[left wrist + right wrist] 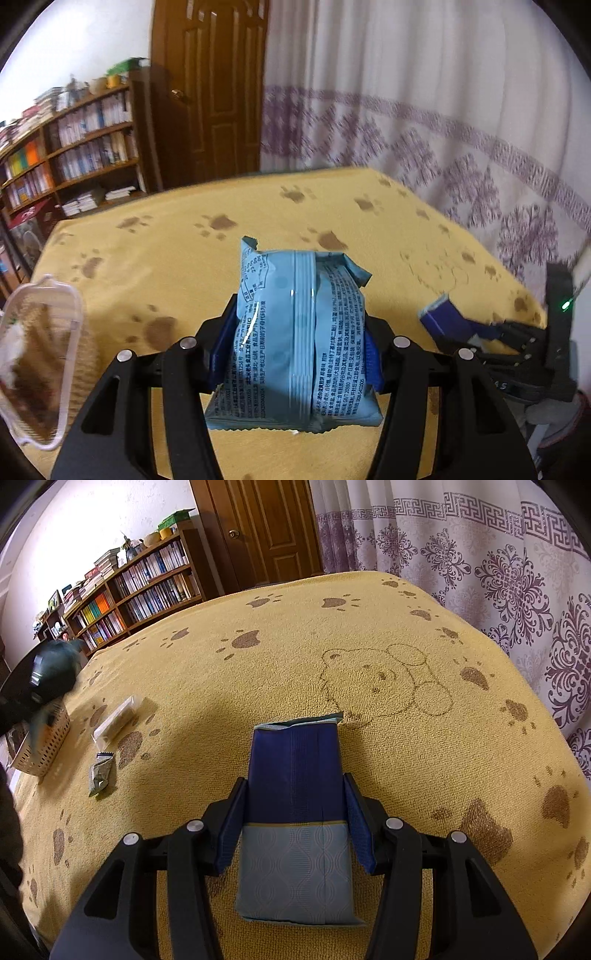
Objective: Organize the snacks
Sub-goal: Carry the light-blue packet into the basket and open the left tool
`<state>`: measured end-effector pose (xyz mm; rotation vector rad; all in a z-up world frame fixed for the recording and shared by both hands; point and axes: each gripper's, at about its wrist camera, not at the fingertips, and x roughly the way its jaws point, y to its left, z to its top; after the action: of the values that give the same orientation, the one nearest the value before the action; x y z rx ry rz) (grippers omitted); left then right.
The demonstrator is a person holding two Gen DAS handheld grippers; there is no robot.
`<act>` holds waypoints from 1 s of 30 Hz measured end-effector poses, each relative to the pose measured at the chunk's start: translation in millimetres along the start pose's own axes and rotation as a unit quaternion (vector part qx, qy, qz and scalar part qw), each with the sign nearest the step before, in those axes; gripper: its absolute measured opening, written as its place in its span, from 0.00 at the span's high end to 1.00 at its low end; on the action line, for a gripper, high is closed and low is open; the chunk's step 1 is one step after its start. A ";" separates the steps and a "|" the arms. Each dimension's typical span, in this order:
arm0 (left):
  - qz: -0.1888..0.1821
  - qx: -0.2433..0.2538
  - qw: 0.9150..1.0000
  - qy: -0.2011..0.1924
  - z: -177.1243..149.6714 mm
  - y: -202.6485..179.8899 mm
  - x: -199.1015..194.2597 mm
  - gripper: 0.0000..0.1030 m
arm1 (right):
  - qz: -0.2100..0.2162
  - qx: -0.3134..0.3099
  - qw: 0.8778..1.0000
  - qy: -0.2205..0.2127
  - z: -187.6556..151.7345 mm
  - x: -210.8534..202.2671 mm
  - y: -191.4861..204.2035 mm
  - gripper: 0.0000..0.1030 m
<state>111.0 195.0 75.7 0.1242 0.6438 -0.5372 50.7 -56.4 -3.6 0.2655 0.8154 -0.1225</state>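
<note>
Blue snack bag [295, 339] in left tongs [295, 354], navy packet [295, 812] in right tongs [295, 827]

A basket [44, 744] stood at the left edge of the desk [295, 657], with a wrapped bar [116, 718] just to its right and a small packet [100, 773] nearer the front edge. Between the left claw [295, 343] sat a pouch [295, 332], above the desk's middle; the right claw [295, 827] held a pack [295, 812] towards the front edge.
</note>
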 end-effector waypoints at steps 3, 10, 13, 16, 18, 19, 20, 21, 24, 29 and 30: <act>0.019 -0.017 0.999 -0.023 5.2 17.3 -23.7 0.44 | 0.000 0.000 1.000 0.000 0.0 0.0 -0.3 0.50; 0.081 -0.056 0.993 -0.064 5.8 63.4 -66.7 0.43 | 0.000 0.000 1.000 0.000 0.0 0.1 -0.4 0.50; 0.106 -0.077 0.989 -0.072 3.5 89.5 -79.2 0.43 | 0.001 0.001 1.000 0.000 0.1 0.1 -0.5 0.50; 0.133 -0.103 0.983 -0.075 1.0 120.5 -88.9 0.43 | 0.001 0.000 1.000 0.000 -0.2 -0.1 -0.9 0.50; 0.145 -0.113 0.980 -0.076 -1.3 136.2 -93.9 0.43 | 0.000 0.000 1.000 0.000 -0.2 -0.1 -0.9 0.50; 0.153 -0.119 0.978 -0.076 -1.9 146.1 -96.2 0.43 | 0.001 0.001 1.000 0.000 -0.1 0.0 -0.8 0.50; 0.158 -0.123 0.977 -0.075 -3.6 153.2 -98.2 0.43 | 0.001 0.001 1.000 0.000 0.0 0.1 -0.7 0.50; 0.162 -0.126 0.976 -0.074 -4.2 159.0 -99.0 0.43 | 0.001 0.001 1.000 0.000 0.0 0.2 -0.5 0.50; 0.173 -0.140 0.972 -0.071 -6.1 180.3 -101.5 0.43 | 0.001 0.001 1.000 0.000 0.0 0.1 -0.7 0.50; 0.182 -0.162 0.968 -0.061 -10.1 209.9 -97.3 0.43 | 0.001 0.001 1.000 0.000 0.0 0.1 -0.8 0.50; 0.184 -0.163 0.968 -0.058 -10.2 214.3 -95.0 0.43 | 0.001 0.001 1.000 0.000 0.0 0.1 -0.8 0.50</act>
<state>151.9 423.0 113.2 -0.0984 0.5699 -0.0757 50.6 -57.1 -3.8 0.2676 0.8146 -0.1220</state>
